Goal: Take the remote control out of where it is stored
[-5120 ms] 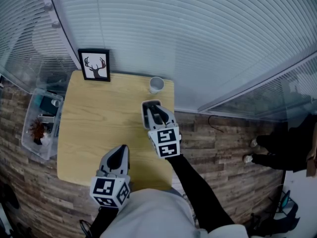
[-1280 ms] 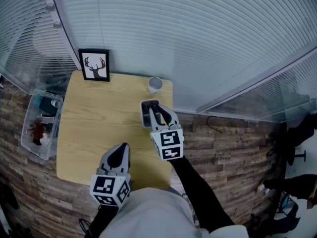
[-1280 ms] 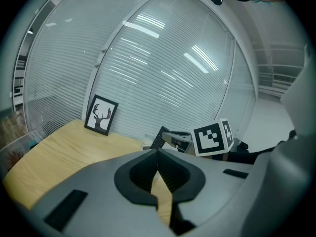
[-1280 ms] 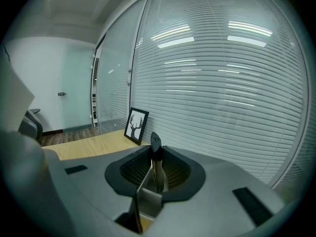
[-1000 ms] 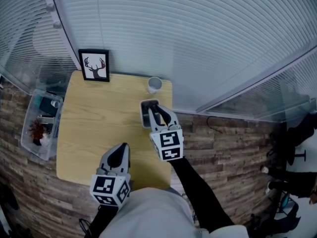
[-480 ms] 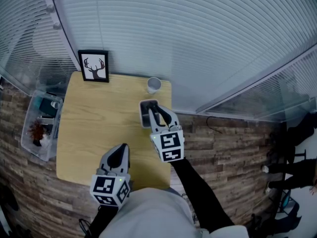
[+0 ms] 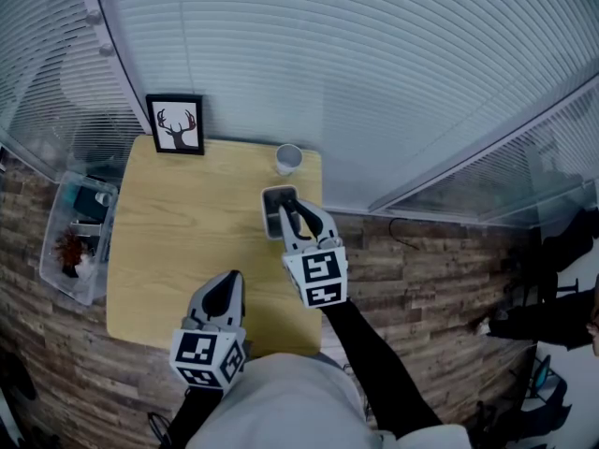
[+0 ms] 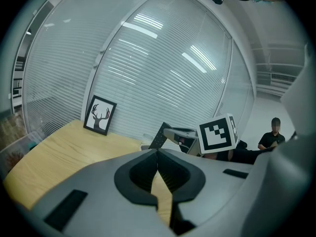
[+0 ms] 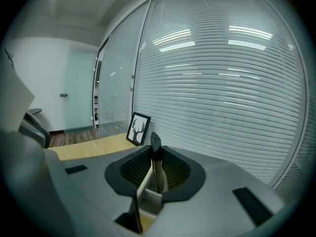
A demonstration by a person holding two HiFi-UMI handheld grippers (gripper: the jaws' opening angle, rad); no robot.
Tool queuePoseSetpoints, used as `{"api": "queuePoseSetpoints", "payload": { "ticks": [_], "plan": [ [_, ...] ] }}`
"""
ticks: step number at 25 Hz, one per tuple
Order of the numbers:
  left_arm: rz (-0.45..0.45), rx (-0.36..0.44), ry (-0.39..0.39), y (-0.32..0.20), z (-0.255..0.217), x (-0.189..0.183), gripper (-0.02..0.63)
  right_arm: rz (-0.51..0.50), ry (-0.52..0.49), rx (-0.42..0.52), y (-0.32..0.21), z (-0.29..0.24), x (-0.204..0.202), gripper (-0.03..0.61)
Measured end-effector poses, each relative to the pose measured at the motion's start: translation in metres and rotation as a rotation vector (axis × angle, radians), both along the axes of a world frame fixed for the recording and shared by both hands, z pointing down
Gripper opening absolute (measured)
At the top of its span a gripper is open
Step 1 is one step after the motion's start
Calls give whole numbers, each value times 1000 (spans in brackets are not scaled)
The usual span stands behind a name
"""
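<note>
A: Hardly anything has moved; the left gripper (image 7: 230,284), nearest, hangs where it was over the table (image 7: 168,251), jaws pinched together, empty.
B: And the right gripper (image 7: 292,215)?
A: Clamped narrowly on the remote control (image 9: 156,159), its lower end in the grey holder (image 7: 268,211). I'd judge pulling out is in hand; next, lift straight up.
B: Obstacles?
A: White cup (image 7: 287,158) just behind the holder; deer picture (image 7: 176,124) well beyond, harmless.

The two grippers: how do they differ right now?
The left gripper has its jaws together on nothing; the right gripper is clamped on the black remote control. The left gripper hangs over the near part of the wooden table; the right gripper reaches farther out, over the gray holder. Both are gray and carry marker cubes.
</note>
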State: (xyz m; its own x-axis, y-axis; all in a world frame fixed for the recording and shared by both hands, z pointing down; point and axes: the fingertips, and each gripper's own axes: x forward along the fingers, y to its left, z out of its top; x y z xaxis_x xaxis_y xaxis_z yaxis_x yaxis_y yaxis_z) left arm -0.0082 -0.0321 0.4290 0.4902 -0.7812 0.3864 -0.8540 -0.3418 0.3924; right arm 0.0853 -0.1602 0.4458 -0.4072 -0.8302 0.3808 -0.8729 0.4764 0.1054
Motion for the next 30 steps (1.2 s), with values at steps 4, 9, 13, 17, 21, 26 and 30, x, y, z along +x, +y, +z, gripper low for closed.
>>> {"api": "queuePoseSetpoints", "payload": {
  "ticks": [4, 9, 13, 17, 21, 26, 30],
  "plan": [
    [5, 2, 1, 1, -1, 0, 8, 5, 2, -1, 3, 0, 1, 72],
    [9, 4, 2, 2, -2, 0, 6, 8, 7, -2, 5, -1, 2, 72],
    [12, 4, 3, 3, -1, 1, 8, 5, 11, 1, 6, -2, 2, 72],
    [13, 5, 2, 1, -1, 1, 8, 10, 7, -1, 4, -1, 3, 72],
    [11, 6, 2, 0, -1, 0, 6, 11, 10, -1, 3, 0, 3, 72],
    [9, 6, 3, 1, -2, 0, 8, 12, 10, 0, 4, -2, 4, 72],
    [10, 6, 5, 2, -1, 0, 8, 12, 10, 7, 4, -3, 3, 72]
  ]
}}
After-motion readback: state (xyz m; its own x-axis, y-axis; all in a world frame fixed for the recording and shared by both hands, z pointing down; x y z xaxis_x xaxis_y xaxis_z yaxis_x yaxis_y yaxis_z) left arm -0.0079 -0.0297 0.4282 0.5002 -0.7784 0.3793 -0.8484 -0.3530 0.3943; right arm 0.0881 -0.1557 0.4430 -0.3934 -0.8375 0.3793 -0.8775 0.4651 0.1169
